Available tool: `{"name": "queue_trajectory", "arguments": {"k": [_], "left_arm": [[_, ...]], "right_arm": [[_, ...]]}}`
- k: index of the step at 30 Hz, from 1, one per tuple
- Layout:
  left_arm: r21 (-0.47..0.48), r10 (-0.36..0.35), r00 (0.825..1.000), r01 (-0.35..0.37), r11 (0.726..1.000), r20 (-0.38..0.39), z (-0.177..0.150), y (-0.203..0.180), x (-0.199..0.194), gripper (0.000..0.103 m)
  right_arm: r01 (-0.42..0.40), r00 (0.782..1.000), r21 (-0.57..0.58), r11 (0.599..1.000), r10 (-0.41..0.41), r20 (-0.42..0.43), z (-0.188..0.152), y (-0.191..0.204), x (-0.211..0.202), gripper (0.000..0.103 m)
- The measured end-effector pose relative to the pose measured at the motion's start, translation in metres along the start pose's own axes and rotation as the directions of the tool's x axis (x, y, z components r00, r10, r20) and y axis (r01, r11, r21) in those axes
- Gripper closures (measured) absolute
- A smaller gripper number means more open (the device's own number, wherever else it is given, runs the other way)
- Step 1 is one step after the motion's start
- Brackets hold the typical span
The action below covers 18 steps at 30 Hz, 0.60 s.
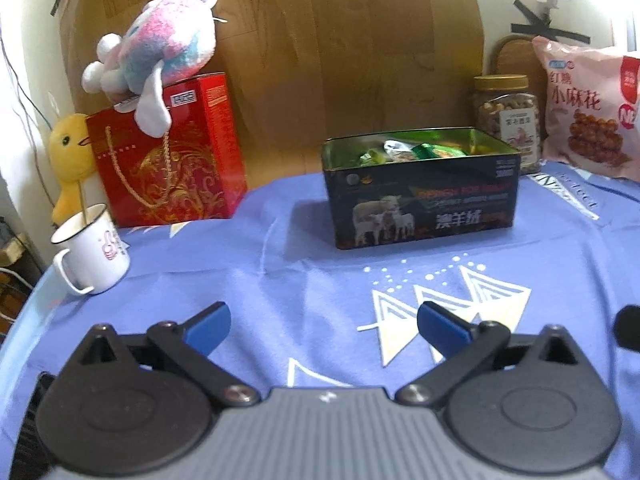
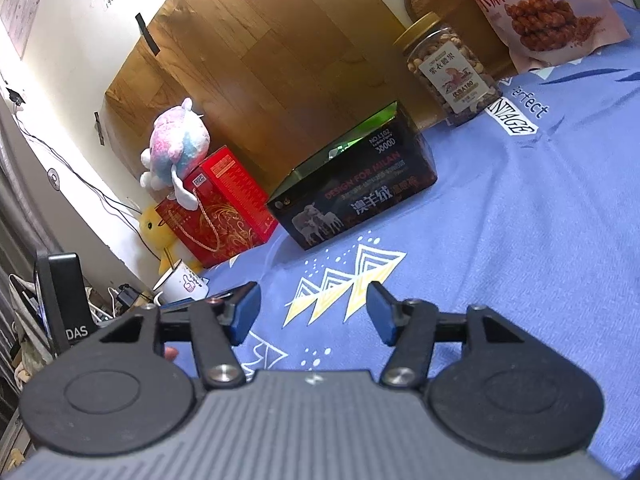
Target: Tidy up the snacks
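An open black tin box point(image 1: 424, 196) with sheep on its side stands on the blue cloth point(image 1: 280, 280) and holds several green snack packets point(image 1: 416, 150). It also shows in the right wrist view point(image 2: 356, 188), seen from lower, its contents hidden. A nut jar point(image 1: 508, 120) point(image 2: 448, 68) and a pink snack bag point(image 1: 592, 112) point(image 2: 536, 12) stand at the back right. My left gripper point(image 1: 324, 326) is open and empty, low over the cloth in front of the tin. My right gripper point(image 2: 314, 312) is open and empty, also in front of the tin.
A red gift box point(image 1: 172, 156) point(image 2: 220, 208) with a pink-blue plush toy point(image 1: 160, 52) on top stands at the back left, a yellow duck plush point(image 1: 72, 156) beside it. A white mug point(image 1: 92, 252) point(image 2: 184, 284) stands near the left table edge. A wooden board point(image 1: 340, 48) backs the table.
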State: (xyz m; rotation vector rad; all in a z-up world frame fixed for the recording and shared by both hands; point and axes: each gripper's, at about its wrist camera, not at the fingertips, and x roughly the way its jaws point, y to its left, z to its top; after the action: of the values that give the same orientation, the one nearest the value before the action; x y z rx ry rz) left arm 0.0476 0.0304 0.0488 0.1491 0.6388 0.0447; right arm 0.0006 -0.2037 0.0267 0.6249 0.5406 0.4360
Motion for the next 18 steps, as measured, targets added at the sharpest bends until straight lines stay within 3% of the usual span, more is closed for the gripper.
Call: {"name": "queue_trajectory", "arguments": {"k": [12,18], "left_arm": [[0.059,0.134,0.99,-0.136,0.989,0.04,0.002,-0.004,-0.008,0.0],[0.06,0.143,0.987,-0.148,0.987,0.072,0.004,-0.005,-0.014,0.0]], "right_arm": [[0.006,1.0,0.019,1.0,-0.006,0.014,0.001,-0.001,-0.003,0.034],[0.008,1.0,0.021,1.0,-0.008,0.018,0.001,-0.001,-0.004,0.033]]}}
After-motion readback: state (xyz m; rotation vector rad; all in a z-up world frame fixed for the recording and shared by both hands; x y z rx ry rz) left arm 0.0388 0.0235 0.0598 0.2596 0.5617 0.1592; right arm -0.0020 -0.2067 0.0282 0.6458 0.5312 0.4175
